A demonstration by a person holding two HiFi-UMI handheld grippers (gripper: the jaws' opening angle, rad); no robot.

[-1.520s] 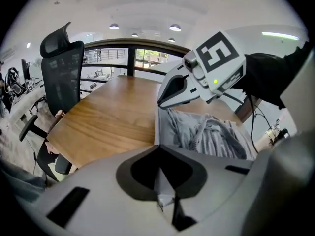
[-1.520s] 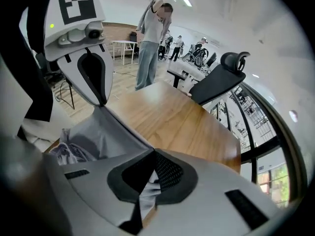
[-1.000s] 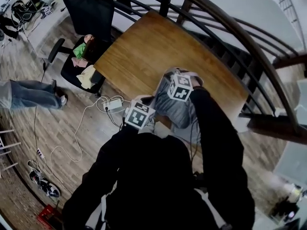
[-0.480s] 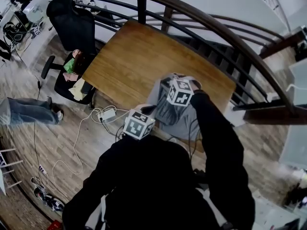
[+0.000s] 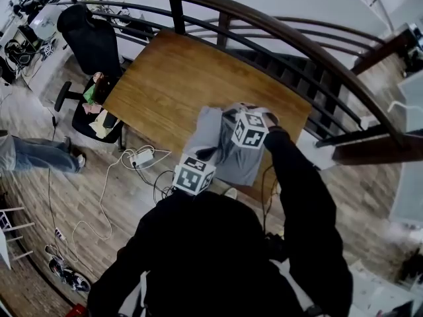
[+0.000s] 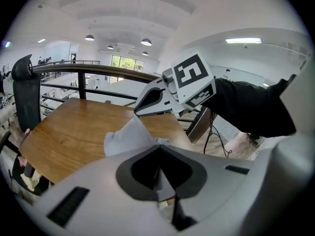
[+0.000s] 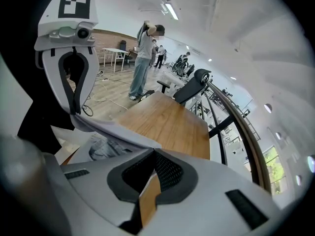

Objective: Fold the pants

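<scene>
Pinching shut on the grey pants [image 5: 208,127], the left tool [image 6: 158,149] and right tool [image 7: 153,152] each clamp an edge — cloth hanging over the near edge of the desk [image 5: 172,78].

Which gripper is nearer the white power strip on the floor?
Left. Left gripper is over the table edge by the power strip; right gripper is farther in over the table.

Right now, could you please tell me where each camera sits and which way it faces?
Head view: on the person's head, facing steeply down at table, pants, left gripper, right gripper; black sleeves show.
Left gripper view: on that gripper, facing across the table; right gripper shows.
Right gripper view: on that gripper, facing along the table; left gripper shows.
All three share table and pants.
</scene>
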